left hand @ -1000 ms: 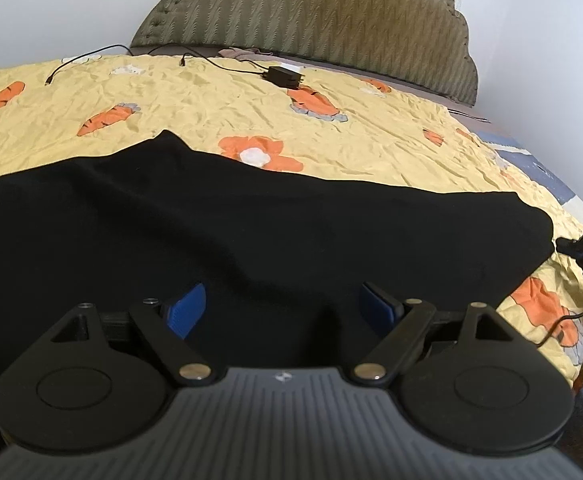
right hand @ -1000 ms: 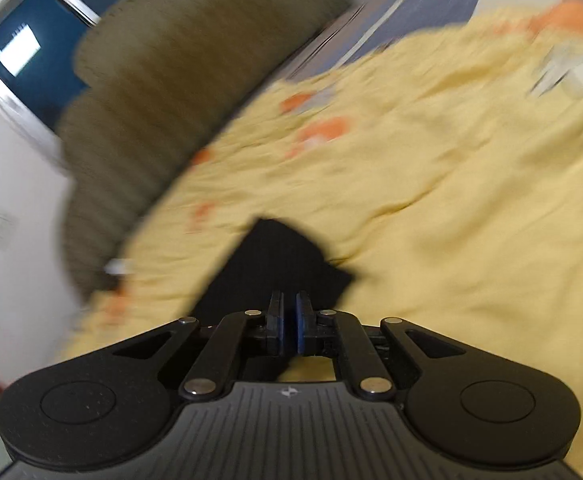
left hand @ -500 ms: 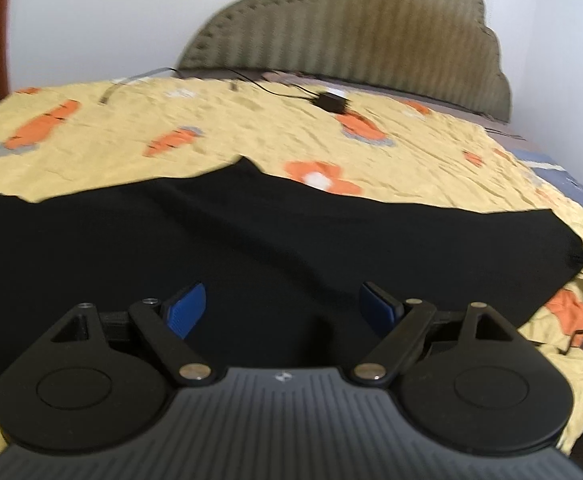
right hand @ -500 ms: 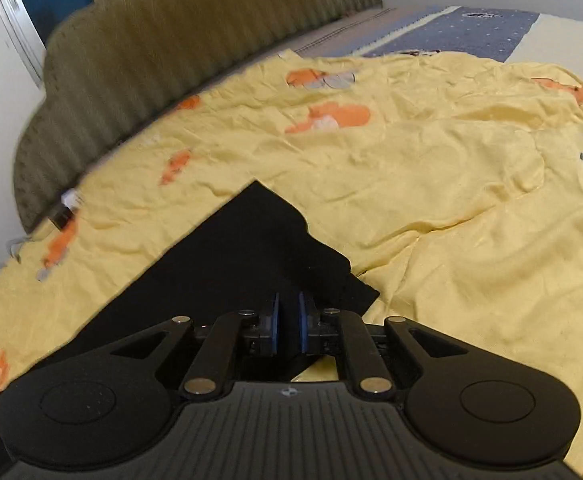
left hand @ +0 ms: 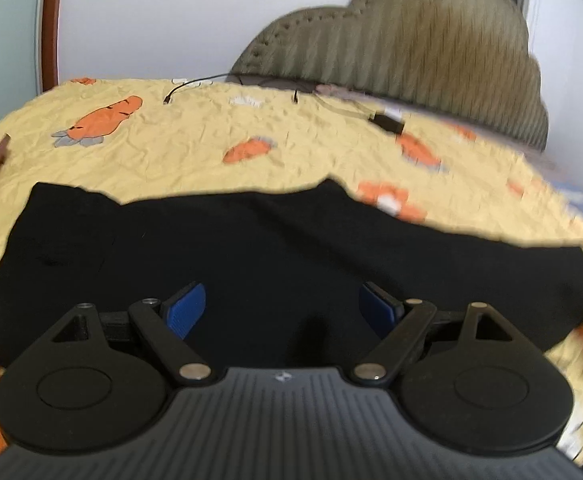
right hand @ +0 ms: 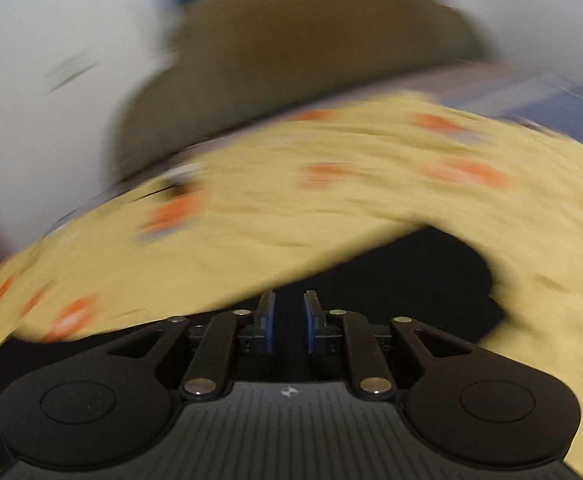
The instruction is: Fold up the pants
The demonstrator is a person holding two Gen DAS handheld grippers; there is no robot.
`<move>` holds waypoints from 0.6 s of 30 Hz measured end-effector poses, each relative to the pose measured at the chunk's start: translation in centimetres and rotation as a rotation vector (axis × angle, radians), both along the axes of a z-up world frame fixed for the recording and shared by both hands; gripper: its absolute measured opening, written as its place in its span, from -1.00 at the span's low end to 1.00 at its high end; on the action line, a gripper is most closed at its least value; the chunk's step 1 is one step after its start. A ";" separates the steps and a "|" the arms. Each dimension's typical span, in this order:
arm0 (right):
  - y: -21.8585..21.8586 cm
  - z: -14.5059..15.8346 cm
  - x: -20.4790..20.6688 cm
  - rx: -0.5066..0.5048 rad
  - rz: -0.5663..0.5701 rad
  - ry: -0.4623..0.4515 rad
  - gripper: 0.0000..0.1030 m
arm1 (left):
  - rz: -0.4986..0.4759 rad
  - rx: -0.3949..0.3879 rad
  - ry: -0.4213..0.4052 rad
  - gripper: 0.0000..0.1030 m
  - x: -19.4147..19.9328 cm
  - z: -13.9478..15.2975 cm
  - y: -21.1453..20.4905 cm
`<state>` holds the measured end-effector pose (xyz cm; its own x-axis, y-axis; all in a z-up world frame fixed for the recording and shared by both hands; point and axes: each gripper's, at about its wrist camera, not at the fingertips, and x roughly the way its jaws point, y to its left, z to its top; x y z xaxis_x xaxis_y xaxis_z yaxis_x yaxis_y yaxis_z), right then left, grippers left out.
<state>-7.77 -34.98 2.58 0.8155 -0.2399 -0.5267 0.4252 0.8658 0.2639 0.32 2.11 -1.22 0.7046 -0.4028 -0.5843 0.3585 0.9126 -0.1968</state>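
Pants (left hand: 275, 256) lie long axis left–right ahead of you. Left gripper (left hand: 281, 308) hovers mid-length, spread wide; right gripper (right hand: 289, 320) parted narrowly, grasping nothing.

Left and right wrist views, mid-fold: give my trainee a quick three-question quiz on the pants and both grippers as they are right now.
1. True or false: the left gripper is open, with nothing between its pads.
2. Multiple choice: the black pants lie on (A) a bare wooden floor, (B) a yellow bedspread with orange carrot prints, (C) a white towel.
3. Short answer: in the right wrist view, how do the pads of the right gripper stand, and what lies between them?

Key
1. True.
2. B.
3. Nearly together, a narrow gap left; the black cloth shows in that gap, but blur hides whether it is pinched.
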 end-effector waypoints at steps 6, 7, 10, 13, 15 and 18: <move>9.0 0.7 12.5 0.184 0.580 -0.005 -0.68 | -0.028 0.011 0.008 0.62 1.7 -1.3 -1.9; 10.4 0.7 14.7 0.155 0.620 0.020 -0.68 | -0.032 0.015 0.015 0.62 2.0 -1.6 -2.3; 13.9 0.0 20.8 0.093 0.692 0.079 -0.68 | -0.057 0.029 0.013 0.70 2.6 -2.4 -3.2; 16.5 -1.7 24.9 0.033 0.789 0.161 -0.68 | -0.070 0.031 0.006 0.78 2.5 -2.9 -3.0; 18.5 -2.4 25.5 -0.044 0.854 0.196 -0.68 | -0.076 0.019 -0.002 0.79 2.4 -3.1 -2.7; 20.9 -3.5 25.5 -0.142 0.929 0.253 -0.68 | -0.077 0.000 0.003 0.82 2.4 -3.5 -2.5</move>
